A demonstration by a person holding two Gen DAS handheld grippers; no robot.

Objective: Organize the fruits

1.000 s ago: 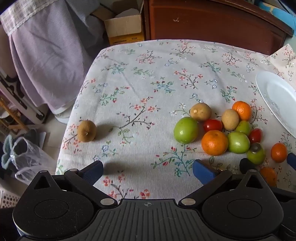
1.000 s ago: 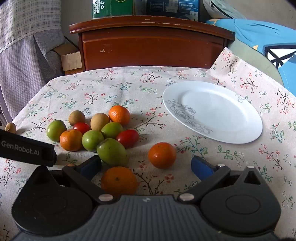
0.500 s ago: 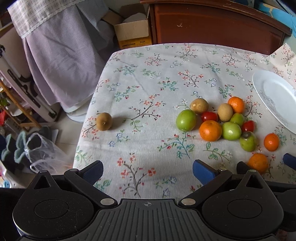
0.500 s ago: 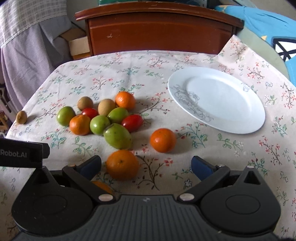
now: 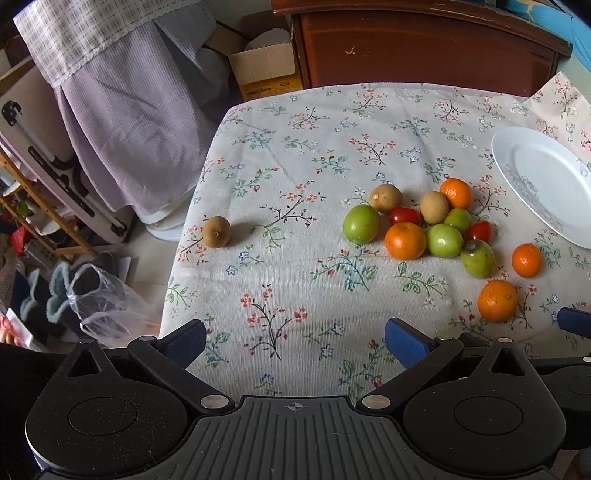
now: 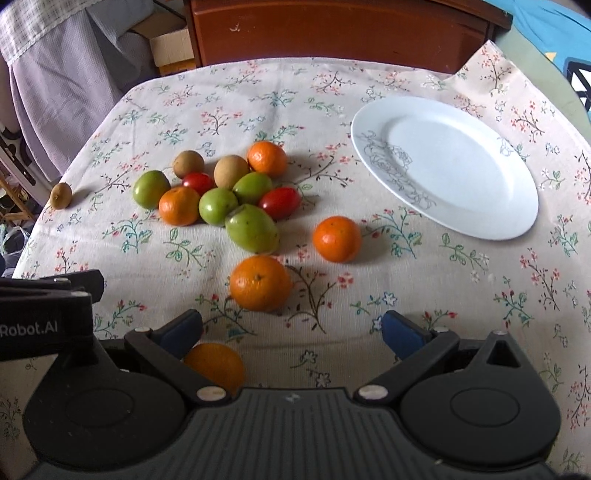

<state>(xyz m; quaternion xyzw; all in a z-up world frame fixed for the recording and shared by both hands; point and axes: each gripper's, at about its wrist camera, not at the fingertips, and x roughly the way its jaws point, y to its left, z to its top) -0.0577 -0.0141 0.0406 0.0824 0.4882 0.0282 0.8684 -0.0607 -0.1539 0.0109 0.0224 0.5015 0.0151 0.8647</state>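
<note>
A cluster of fruit [image 6: 221, 192] lies mid-table: green fruits, oranges, red tomatoes and brown kiwis. Loose oranges lie nearer: one [image 6: 336, 238] by the plate, one [image 6: 260, 282] in front of my right gripper, one [image 6: 216, 365] partly hidden under its left finger. A lone kiwi [image 5: 217, 232] sits near the table's left edge. An empty white plate [image 6: 447, 162] is at the right. My left gripper [image 5: 295, 338] and right gripper [image 6: 291, 330] are both open, empty and above the table's near side.
The table has a floral cloth [image 5: 332, 147]. A brown wooden headboard [image 6: 332, 29] stands behind it. Left of the table are a cardboard box [image 5: 266, 70], a lilac cloth [image 5: 122, 110], a plastic bag [image 5: 107, 299] and floor clutter.
Both grippers have pulled back and risen from the fruit, so more of the table shows. Both stay open. The fruit has not moved.
</note>
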